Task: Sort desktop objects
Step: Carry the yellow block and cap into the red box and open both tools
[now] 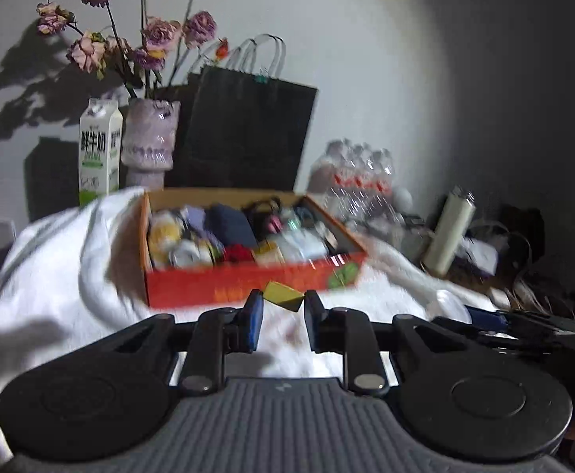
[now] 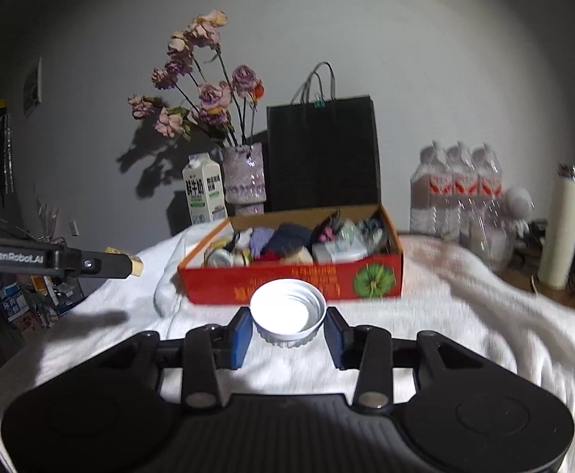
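Note:
My left gripper (image 1: 283, 301) is shut on a small yellow block (image 1: 283, 295) and holds it above the white cloth, just in front of the red cardboard box (image 1: 248, 282). It also shows from the side in the right wrist view (image 2: 131, 266), with the yellow block (image 2: 135, 265) at its tip. My right gripper (image 2: 289, 321) is shut on a white jar lid (image 2: 287, 317), open side up, in front of the red box (image 2: 287, 282). The box holds several mixed items.
Behind the box stand a milk carton (image 2: 204, 193), a vase of dried flowers (image 2: 244, 175) and a black paper bag (image 2: 323, 153). A pack of water bottles (image 2: 461, 189) and a white thermos (image 2: 561, 228) stand at the right. A white cloth (image 2: 465, 315) covers the table.

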### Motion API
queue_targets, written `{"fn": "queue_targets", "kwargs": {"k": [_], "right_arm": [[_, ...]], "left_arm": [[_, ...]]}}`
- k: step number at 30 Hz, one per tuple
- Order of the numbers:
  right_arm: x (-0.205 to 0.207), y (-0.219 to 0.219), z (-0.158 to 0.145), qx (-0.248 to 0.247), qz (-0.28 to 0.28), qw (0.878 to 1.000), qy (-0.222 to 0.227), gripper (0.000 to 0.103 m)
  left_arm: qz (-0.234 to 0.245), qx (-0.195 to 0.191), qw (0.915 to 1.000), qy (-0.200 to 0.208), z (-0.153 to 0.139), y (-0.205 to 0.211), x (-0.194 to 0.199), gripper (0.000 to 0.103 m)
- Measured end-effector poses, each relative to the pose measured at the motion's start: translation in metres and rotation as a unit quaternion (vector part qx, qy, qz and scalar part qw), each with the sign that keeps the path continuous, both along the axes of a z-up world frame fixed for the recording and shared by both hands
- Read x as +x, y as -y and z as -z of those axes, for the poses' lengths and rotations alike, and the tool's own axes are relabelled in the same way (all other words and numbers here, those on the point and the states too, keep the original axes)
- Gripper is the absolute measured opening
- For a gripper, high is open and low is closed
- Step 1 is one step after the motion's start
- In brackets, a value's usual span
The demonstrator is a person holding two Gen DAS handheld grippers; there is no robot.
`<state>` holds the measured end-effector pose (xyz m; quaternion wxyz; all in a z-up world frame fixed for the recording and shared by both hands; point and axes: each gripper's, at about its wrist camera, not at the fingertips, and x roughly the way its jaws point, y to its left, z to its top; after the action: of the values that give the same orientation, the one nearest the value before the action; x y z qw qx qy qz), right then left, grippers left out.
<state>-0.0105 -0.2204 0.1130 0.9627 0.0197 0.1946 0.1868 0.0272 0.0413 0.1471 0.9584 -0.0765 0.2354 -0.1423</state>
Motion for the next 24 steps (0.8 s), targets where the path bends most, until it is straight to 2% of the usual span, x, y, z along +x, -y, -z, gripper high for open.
{"fn": "queue_targets", "kwargs": {"k": [4, 7, 11, 16, 17, 18, 19, 22, 24], "right_arm": [[0.061, -0.007, -0.032, -0.013, -0.033, 0.999, 0.019, 0.038], [0.127, -0.019, -0.045, -0.014, -0.046, 0.999, -0.003, 0.038], [0.222, -0.041, -0.043, -0.022, -0.043, 0.997, -0.055, 0.038], [0.308, -0.073, -0.028, -0.057, -0.031, 0.993, -0.095, 0.038], [0.324, -0.078, -0.024, -0.057, -0.032, 0.992, -0.105, 0.039], [0.338, -0.082, -0.019, -0.057, -0.029, 0.991, -0.116, 0.039], [0.353, -0.085, -0.013, -0.055, -0.023, 0.990, -0.131, 0.039], [0.388, -0.090, 0.003, -0.053, -0.007, 0.983, -0.178, 0.039], [0.395, -0.091, 0.003, -0.063, 0.009, 0.982, -0.177, 0.041]], "left_arm": [[-0.011, 0.002, 0.9999, -0.008, -0.016, -0.009, 0.073, 0.023], [-0.018, 0.010, 0.9990, -0.040, -0.015, -0.005, 0.140, 0.023], [-0.050, 0.022, 0.9955, -0.078, 0.000, -0.002, 0.219, 0.023], [-0.056, 0.010, 0.9920, -0.113, 0.020, -0.005, 0.290, 0.023], [-0.053, 0.005, 0.9914, -0.119, 0.026, -0.006, 0.303, 0.027], [-0.054, 0.004, 0.9907, -0.125, 0.032, -0.007, 0.315, 0.040], [-0.064, 0.007, 0.9900, -0.126, 0.037, -0.009, 0.324, 0.047], [-0.094, 0.039, 0.9875, -0.120, 0.041, -0.013, 0.339, 0.055], [-0.099, 0.029, 0.9864, -0.128, 0.037, -0.021, 0.342, 0.065]]}}
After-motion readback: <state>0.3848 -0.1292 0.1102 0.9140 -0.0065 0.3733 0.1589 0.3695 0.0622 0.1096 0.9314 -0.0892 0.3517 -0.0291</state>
